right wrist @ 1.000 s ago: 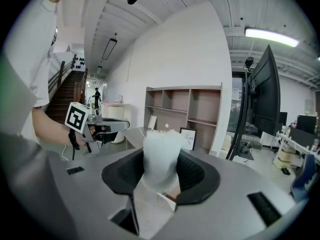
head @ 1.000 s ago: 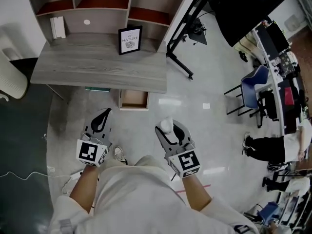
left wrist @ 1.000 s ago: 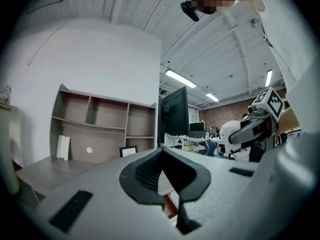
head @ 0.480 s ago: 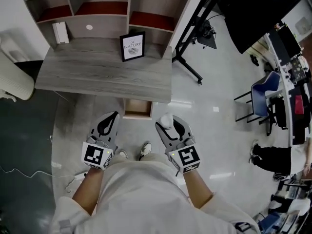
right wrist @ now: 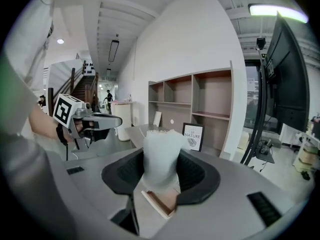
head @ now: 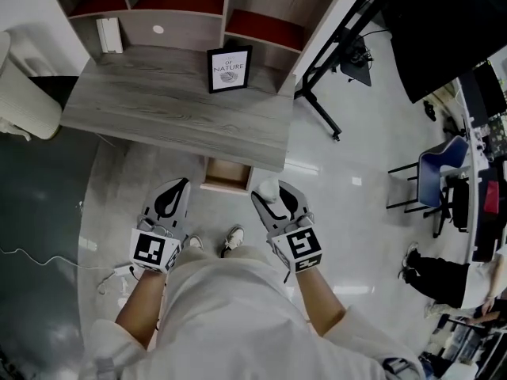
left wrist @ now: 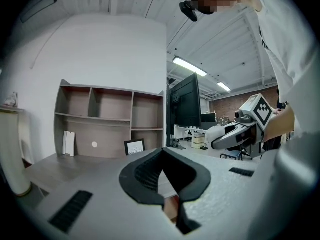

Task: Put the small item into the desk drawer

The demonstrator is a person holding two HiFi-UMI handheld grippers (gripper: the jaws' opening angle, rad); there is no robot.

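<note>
A small white item [head: 268, 184] sits between the jaws of my right gripper [head: 272, 194], which is shut on it. In the right gripper view the white item [right wrist: 160, 144] stands up between the black pads [right wrist: 197, 171]. The open wooden drawer [head: 226, 172] juts out from under the grey desk [head: 174, 109], just ahead of both grippers and between them. It also shows low through the jaws as the drawer [right wrist: 162, 199]. My left gripper [head: 179, 185] is level with the right one, to the drawer's left. Its tips meet with nothing held, as the left gripper [left wrist: 161, 152] shows.
A framed print [head: 230, 69] stands at the back of the desk below a shelf unit [head: 182, 2] holding a white book [head: 109, 35]. A black stand's legs [head: 321, 117] reach along the desk's right. A pale cushion [head: 24, 109] lies left, a cable [head: 32, 256] on the floor.
Both grippers have moved toward the desk, the right one more. The open drawer now lies just ahead of their tips. The white item stays in the right gripper.
</note>
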